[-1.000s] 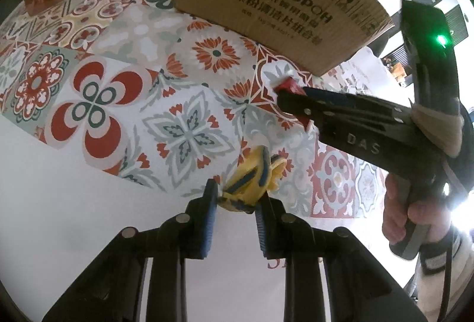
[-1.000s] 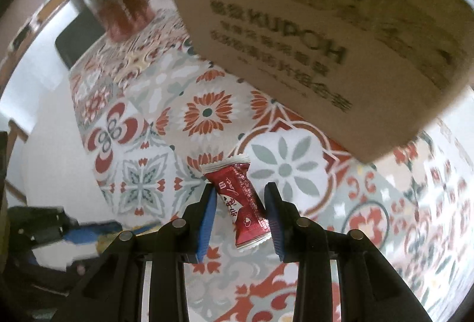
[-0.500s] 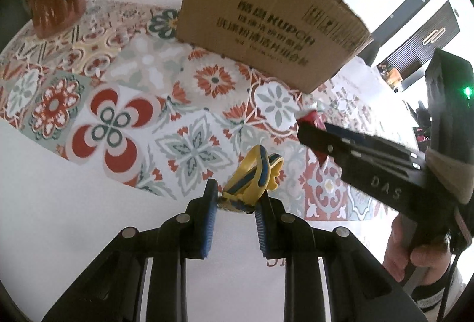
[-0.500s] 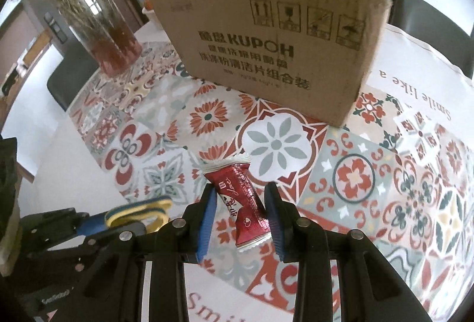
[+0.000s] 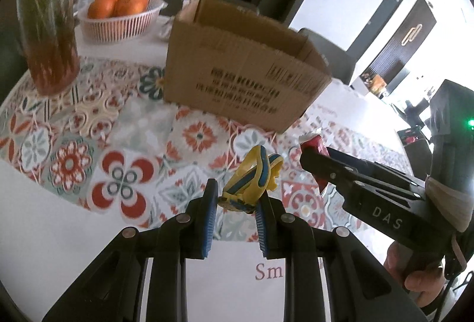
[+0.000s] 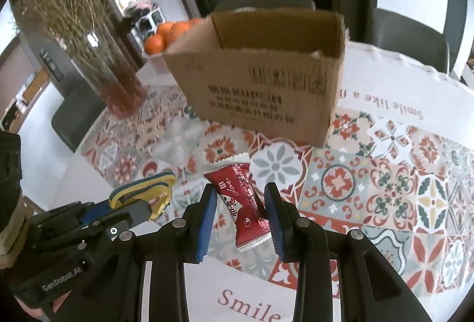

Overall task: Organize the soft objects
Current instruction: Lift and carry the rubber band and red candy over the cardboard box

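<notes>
Cardboard box (image 6: 260, 91) stands open on the tabletop (image 6: 385, 188); its contents are hidden. Your left tool (image 5: 235, 211) is clamped on the yellow-blue soft toy (image 5: 251, 179), your right tool (image 6: 240, 211) on the red snack packet (image 6: 240, 203). Both items are held above the tabletop, short of the box: 2 placements remain.

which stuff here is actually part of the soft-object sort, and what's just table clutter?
Part of the job:
- yellow and blue soft toy, gripped by left gripper
- red snack packet, gripped by right gripper
- open cardboard box, the likely drop spot

Just lying about:
- basket of oranges
- vase of dried grass
- patterned tablecloth
</notes>
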A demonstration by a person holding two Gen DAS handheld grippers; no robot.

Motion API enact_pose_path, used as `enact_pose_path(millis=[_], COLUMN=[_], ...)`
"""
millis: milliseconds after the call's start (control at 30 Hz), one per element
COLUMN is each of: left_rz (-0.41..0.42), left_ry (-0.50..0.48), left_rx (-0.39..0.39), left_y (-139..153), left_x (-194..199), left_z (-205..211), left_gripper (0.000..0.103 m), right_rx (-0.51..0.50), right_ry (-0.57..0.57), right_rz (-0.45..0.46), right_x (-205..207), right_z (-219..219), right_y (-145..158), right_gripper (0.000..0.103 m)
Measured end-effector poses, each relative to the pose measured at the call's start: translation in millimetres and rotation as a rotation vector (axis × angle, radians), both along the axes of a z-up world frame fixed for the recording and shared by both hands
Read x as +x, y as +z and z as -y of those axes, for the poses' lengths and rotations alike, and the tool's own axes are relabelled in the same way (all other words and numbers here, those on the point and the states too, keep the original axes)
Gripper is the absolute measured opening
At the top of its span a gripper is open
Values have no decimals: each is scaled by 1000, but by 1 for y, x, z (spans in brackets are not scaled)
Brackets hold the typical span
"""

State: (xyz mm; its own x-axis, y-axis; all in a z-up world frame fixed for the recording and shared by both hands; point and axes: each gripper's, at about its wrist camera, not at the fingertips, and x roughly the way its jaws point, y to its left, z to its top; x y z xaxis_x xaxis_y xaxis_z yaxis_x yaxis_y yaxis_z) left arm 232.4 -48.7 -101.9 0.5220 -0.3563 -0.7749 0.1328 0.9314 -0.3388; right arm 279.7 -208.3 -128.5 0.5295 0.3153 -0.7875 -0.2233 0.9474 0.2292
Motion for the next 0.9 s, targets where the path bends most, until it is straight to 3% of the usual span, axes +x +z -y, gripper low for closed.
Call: enact_pose_path(millis=[900], left_rz=[243], left_ry=[-136], left_rx=[7], left_y=[94], left_x=[46], left_z=[-22], left_gripper=[24], right_rx=[51], right_ry=[-179], right_rz=[207], right_x=[5], right_z=[-20], right_y=[84], right_gripper=[35])
